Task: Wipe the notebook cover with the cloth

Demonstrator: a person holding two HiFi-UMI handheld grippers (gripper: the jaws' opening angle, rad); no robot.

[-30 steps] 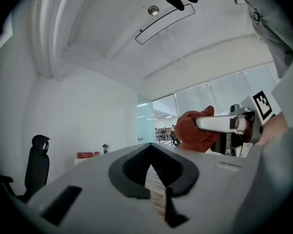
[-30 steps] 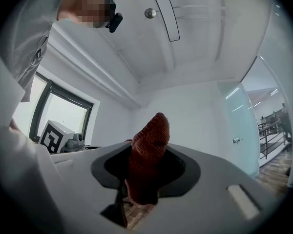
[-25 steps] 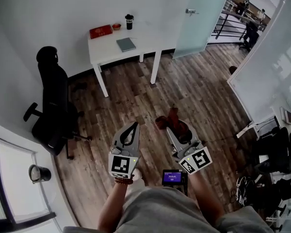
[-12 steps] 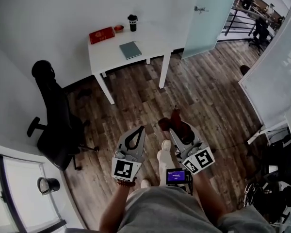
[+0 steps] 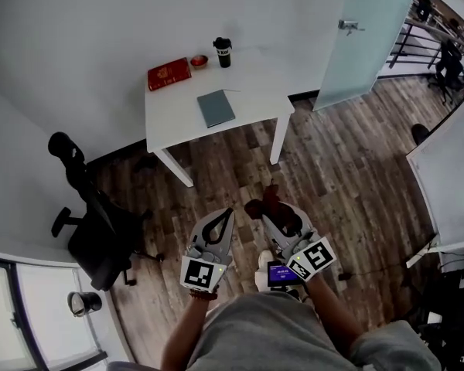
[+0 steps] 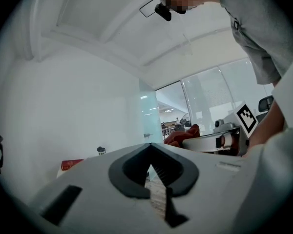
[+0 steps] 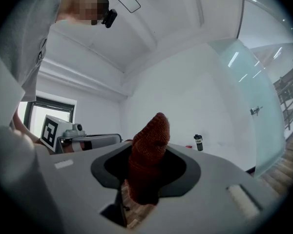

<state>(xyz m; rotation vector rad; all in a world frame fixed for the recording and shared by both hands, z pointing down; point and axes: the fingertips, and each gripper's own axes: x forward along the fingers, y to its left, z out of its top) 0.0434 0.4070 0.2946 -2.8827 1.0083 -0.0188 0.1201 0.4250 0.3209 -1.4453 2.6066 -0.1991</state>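
Note:
A grey-green notebook (image 5: 216, 107) lies flat on a white table (image 5: 178, 118) against the far wall. My right gripper (image 5: 268, 207) is shut on a dark red cloth (image 5: 272, 205), which bunches up between the jaws and sticks out past them as the cloth (image 7: 147, 155) in the right gripper view. My left gripper (image 5: 227, 215) is shut with nothing in it; the left gripper (image 6: 151, 167) shows its jaws closed tip to tip. Both grippers hang over the wooden floor, well short of the table.
On the table stand a red book (image 5: 168, 73), a small red bowl (image 5: 199, 61) and a black cup (image 5: 223, 52). A black office chair (image 5: 93, 215) stands left of the table. A frosted glass door (image 5: 359, 33) is at the right. A phone (image 5: 283, 272) hangs at the person's waist.
The table and notebook have grown larger and come closer in the head view as the person walks toward them. Both grippers stay shut, the cloth still in the right one.

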